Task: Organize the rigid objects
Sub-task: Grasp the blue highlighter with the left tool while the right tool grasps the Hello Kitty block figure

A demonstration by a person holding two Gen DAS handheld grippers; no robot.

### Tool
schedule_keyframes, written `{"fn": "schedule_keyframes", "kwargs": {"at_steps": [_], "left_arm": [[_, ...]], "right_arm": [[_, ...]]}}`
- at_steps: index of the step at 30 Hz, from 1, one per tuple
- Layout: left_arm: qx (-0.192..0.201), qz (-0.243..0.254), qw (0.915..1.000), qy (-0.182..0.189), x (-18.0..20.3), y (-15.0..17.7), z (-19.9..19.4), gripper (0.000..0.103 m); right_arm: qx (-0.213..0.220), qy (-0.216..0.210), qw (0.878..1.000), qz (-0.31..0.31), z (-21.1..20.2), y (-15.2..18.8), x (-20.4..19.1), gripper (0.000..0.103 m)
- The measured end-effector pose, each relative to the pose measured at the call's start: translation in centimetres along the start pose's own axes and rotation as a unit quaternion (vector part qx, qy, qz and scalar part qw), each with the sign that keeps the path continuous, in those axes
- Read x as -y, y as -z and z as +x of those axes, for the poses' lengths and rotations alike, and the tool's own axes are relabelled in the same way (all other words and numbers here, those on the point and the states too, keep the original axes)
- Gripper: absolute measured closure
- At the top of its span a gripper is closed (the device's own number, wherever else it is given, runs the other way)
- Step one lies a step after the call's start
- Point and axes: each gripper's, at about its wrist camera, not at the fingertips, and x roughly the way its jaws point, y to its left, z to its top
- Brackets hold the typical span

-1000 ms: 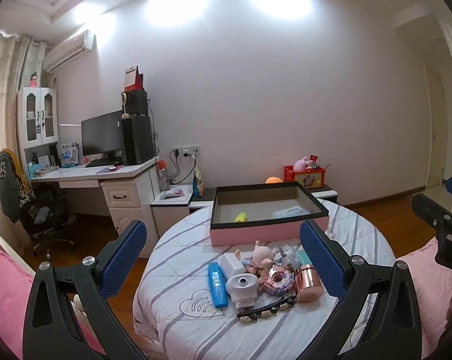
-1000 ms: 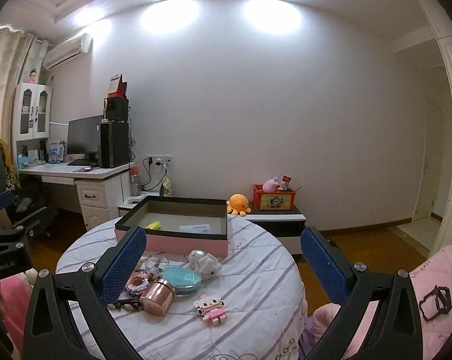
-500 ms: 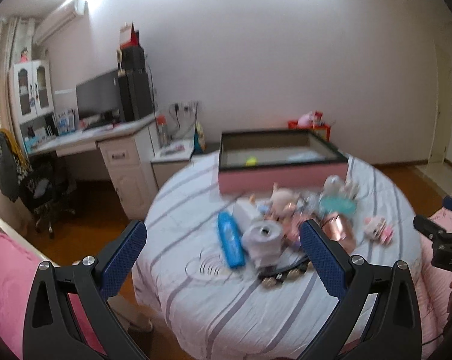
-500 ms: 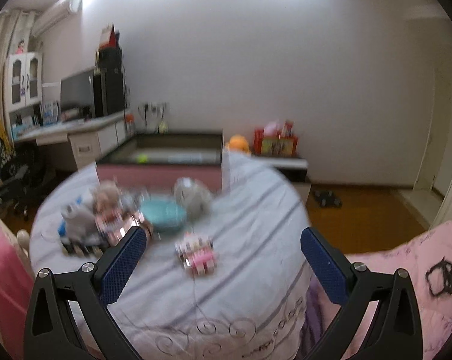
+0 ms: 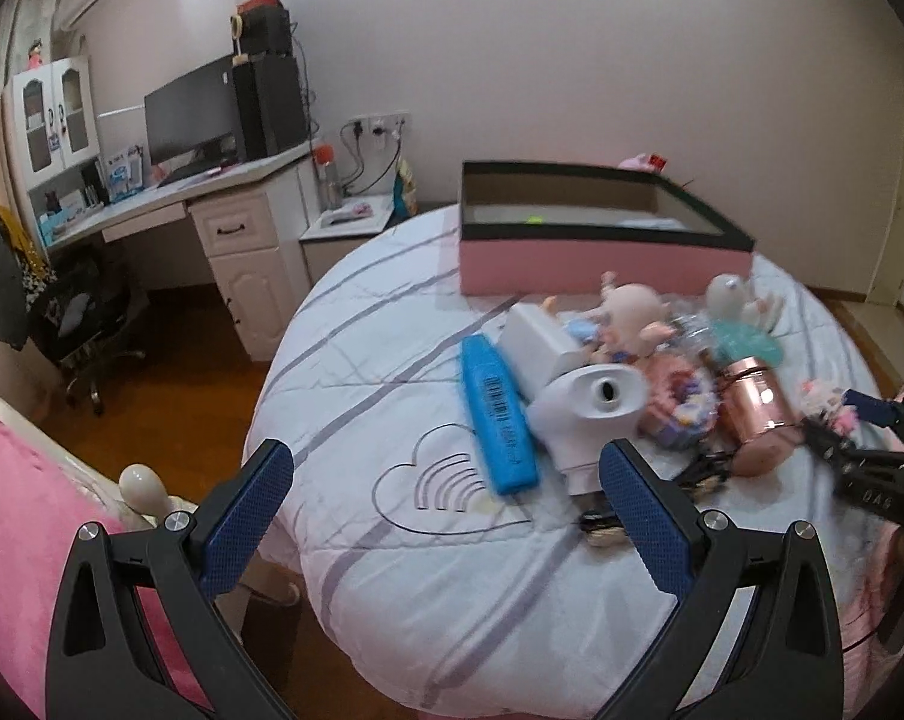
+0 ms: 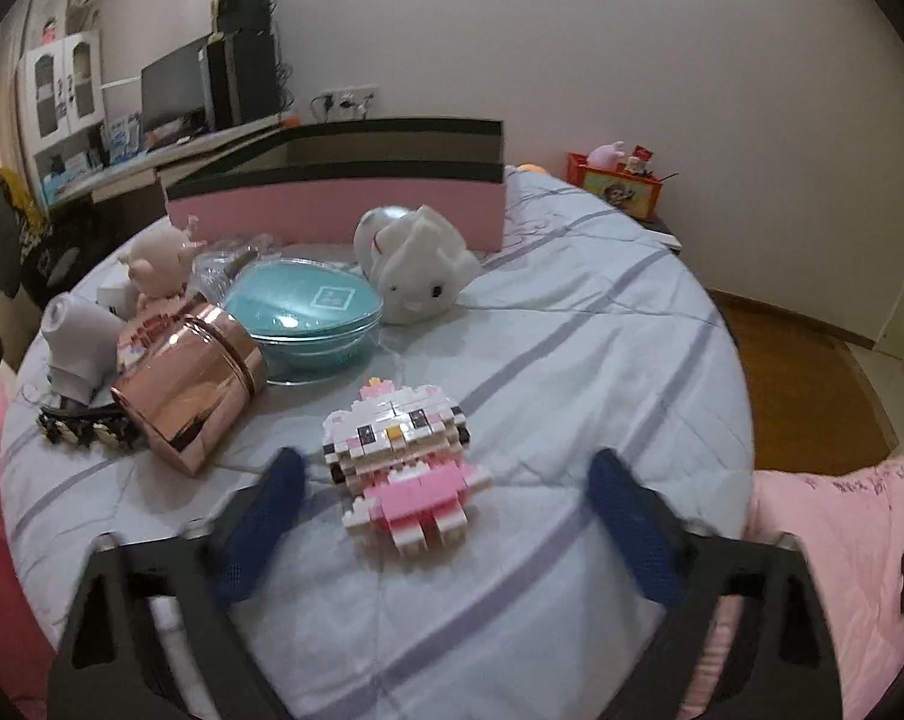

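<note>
both grippers hung with jaws wide apart and empty — the right gripper (image 6: pixel 443 495) low over a knobbly pink-and-white brick figure (image 6: pixel 401 462), the left gripper (image 5: pixel 446 486) nearer the table's (image 5: pixel 392 588) near-left rim. a glossy copper tin (image 6: pixel 188 384), teal round case (image 6: pixel 305 312) and barcoded blue tube (image 5: pixel 499 420) crowded left; the pink box (image 5: pixel 601 240) sat far. bare striped cloth lay right.

Pink box (image 5: pixel 601 267) with black rim; rose-gold cup (image 6: pixel 188 387); blue marker (image 5: pixel 499 420); white, grey-striped tablecloth (image 6: pixel 571 360)
</note>
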Motion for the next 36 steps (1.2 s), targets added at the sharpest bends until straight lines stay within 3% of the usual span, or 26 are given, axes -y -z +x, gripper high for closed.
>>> {"fn": "schedule_keyframes", "kwargs": {"at_steps": [3, 4, 12, 16, 19, 23, 25, 26, 27, 28, 30, 36], "left_arm": [[-0.006, -0.009, 0.9999, -0.009, -0.8, -0.1, 0.9, 0.0], [-0.01, -0.014, 0.9998, -0.01, -1.2, -0.1, 1.3, 0.0], [-0.053, -0.012, 0.9985, -0.006, -1.2, -0.5, 5.5, 0.0], [-0.053, -0.013, 0.9985, -0.005, -1.0, -1.2, 6.5, 0.0], [-0.08, -0.022, 0.9966, 0.0, -1.1, -1.3, 8.1, 0.0], [-0.072, -0.014, 0.9973, -0.001, -0.9, -1.2, 8.8, 0.001], [-0.065, -0.012, 0.9977, 0.011, -1.0, -1.4, 8.9, 0.016], [-0.061, -0.012, 0.9979, 0.018, -1.0, -1.6, 8.8, 0.038], [-0.06, -0.01, 0.998, 0.015, -1.0, -1.8, 8.9, 0.052], [-0.06, 0.0, 0.9981, 0.011, -0.9, -2.0, 9.0, 0.056], [-0.056, 0.011, 0.9981, 0.023, -0.6, -2.2, 9.0, 0.077], [-0.036, -0.002, 0.9988, 0.032, -0.9, -2.1, 8.0, 0.077]], "right_arm": [[0.009, -0.002, 1.0, 0.018, 0.0, -0.2, 0.9, 0.055], [0.011, 0.0, 1.0, 0.022, 0.1, -0.3, 1.2, 0.059], [0.015, 0.008, 1.0, 0.022, 0.7, -0.7, 1.2, 0.059], [0.015, 0.011, 1.0, 0.021, 1.0, -0.9, 1.3, 0.059], [0.014, 0.015, 1.0, 0.018, 1.0, -0.9, 1.1, 0.059], [0.012, 0.018, 1.0, 0.018, 1.1, -1.0, 1.1, 0.059], [0.012, 0.018, 1.0, 0.017, 1.0, -1.1, 1.0, 0.059], [0.013, 0.018, 1.0, 0.017, 1.0, -1.1, 1.0, 0.059], [0.013, 0.018, 1.0, 0.016, 1.0, -1.1, 1.0, 0.059], [0.012, 0.019, 1.0, 0.015, 1.0, -1.1, 0.9, 0.059], [0.013, 0.018, 1.0, 0.015, 1.0, -1.2, 1.0, 0.059], [0.016, 0.016, 1.0, 0.018, 0.5, -1.2, 1.0, 0.059]]}}
